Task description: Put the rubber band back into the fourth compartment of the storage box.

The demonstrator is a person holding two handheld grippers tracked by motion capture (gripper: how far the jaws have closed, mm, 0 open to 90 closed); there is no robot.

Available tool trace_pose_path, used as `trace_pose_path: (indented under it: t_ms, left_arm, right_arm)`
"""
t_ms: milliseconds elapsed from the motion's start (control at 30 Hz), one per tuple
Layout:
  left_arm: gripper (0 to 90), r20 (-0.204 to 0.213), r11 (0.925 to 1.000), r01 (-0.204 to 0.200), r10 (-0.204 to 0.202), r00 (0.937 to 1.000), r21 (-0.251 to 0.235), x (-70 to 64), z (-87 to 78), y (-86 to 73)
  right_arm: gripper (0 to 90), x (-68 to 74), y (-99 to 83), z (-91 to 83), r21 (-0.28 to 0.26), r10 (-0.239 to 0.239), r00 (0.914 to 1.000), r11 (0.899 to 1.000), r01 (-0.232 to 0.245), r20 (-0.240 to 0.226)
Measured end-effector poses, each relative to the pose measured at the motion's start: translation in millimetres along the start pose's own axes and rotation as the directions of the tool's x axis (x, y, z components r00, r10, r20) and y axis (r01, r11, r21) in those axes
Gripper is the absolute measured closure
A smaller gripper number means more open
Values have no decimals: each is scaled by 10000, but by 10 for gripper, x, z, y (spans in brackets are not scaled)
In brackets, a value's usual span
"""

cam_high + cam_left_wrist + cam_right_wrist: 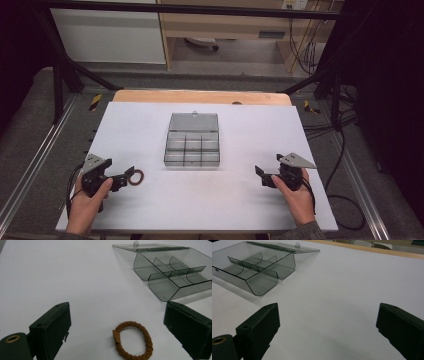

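On the counter (150, 125): white sheet carrying everything.
Hair tie (133, 341): brown braided ring, lying flat between the left gripper's (117, 325) wide fingers, untouched.
Right gripper (328, 327): fingers wide, holding nothing.
Box (192, 145): clear, compartmented, lid open, mid-counter.

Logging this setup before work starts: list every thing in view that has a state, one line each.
left gripper: open, jaws either side of the hair tie
right gripper: open, holding nothing
hair tie: flat on the table, not gripped
compartment box: lid open, compartments look bare
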State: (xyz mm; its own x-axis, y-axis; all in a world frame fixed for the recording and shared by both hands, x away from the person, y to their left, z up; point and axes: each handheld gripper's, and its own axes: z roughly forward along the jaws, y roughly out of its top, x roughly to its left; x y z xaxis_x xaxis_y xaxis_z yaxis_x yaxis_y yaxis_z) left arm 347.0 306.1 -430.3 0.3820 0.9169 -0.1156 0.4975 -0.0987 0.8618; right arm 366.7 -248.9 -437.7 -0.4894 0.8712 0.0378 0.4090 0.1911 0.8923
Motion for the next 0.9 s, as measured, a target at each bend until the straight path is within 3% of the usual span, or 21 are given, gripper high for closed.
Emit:
trace_pose_path:
  t_ms: [400, 600, 733, 900]
  left_arm:
    - [72, -407, 9980, 4, 22, 9992, 630, 97, 219, 7]
    - [84, -367, 9943, 107, -68, 9993, 1060, 130, 316, 17]
    - [117, -291, 9922, 0, 37, 9996, 1250, 114, 334, 26]
    - [220, -338, 9866, 10, 46, 9994, 1629, 131, 335, 4]
  right_arm:
    - [50, 41, -1, 45, 197, 6, 10000, 9998, -7, 28]
    - [48, 54, -13, 76, 351, 83, 10000, 9993, -83, 17]
    - [47, 56, -12, 72, 305, 112, 9999, 9995, -111, -44]
    - [47, 61, -9, 87, 367, 47, 9999, 9993, -42, -111]
